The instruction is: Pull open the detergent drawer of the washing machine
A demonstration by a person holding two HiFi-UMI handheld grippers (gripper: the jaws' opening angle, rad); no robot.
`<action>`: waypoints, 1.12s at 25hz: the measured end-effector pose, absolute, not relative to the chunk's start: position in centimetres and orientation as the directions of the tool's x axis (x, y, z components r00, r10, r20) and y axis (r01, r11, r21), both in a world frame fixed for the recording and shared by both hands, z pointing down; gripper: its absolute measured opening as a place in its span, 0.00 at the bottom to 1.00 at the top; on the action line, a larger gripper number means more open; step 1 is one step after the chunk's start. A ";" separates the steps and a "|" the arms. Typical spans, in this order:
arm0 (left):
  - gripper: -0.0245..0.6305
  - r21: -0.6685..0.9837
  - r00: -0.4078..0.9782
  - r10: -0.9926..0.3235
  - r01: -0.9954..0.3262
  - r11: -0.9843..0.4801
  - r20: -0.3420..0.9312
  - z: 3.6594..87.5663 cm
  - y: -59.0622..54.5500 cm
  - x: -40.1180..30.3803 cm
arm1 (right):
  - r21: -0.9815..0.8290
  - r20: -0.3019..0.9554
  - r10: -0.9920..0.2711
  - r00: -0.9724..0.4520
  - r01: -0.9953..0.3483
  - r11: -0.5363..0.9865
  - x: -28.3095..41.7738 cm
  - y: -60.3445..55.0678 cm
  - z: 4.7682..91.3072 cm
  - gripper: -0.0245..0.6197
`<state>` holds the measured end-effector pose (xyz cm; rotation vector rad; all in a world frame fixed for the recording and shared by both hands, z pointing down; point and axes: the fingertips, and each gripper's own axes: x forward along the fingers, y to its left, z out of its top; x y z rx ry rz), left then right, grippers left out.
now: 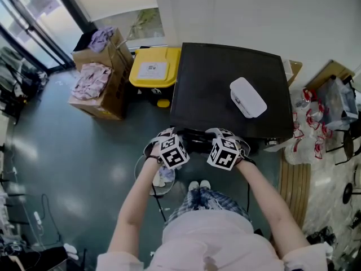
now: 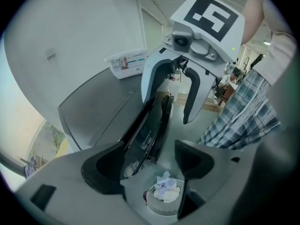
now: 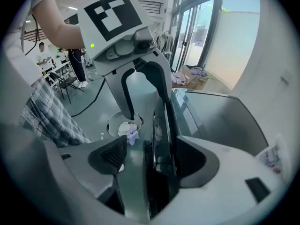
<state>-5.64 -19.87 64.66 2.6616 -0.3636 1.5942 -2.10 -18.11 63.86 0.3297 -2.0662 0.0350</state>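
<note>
Black, glossy plastic is what you are dealing with. The washing machine [image 1: 208, 78] has a dark flat lid, and the detergent drawer sits somewhere in the control strip [image 1: 194, 135] along its top front edge, straight below your hands. No view shows the drawer's outline or its finger recess clearly, so find the seam before you commit.

Expect a stiff, light tray on plastic runners. It will probably hold against a small catch at first and then slide freely, so a steady, level pull towards you should serve better than a jerk. The shiny face looks slippery, and a pinch on the flat front would likely slide off. Hook or clamp the lip of the recess, where there is an edge to bear on. Keep the pull square so the tray doesn't bind.

Your left gripper [image 2: 147, 153] is spread wide with nothing pinched. The strip's edge passes by one of its jaws, and a floor basket [image 2: 164, 196] of crumpled cloth shows through the gap. Your right gripper [image 3: 150, 149] is also spread and straddles the strip's edge. That edge runs close to one jaw while bare floor shows beside the other, so it has no grip yet.
</note>
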 end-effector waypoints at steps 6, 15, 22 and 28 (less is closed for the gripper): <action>0.56 -0.116 0.435 -0.191 -0.194 -0.974 0.880 65.0 -20.2 -5.7 | 0.143 0.861 -0.261 -0.437 -0.284 0.948 -2.3 -18.6 63.9 0.52; 0.56 -0.153 0.380 -0.193 -0.132 -0.979 0.905 65.6 -20.2 -5.3 | 0.178 0.878 -0.278 -0.389 -0.274 0.945 -2.0 -18.4 64.5 0.52; 0.56 -0.184 0.364 -0.215 -0.118 -0.976 0.906 65.8 -20.2 -5.5 | 0.242 0.878 -0.328 -0.350 -0.267 0.933 -1.9 -18.6 65.4 0.47; 0.46 -0.265 0.340 -0.289 -0.116 -0.957 0.895 65.7 -21.0 -5.6 | 0.318 0.873 -0.381 -0.304 -0.238 0.918 -1.6 -19.3 65.2 0.34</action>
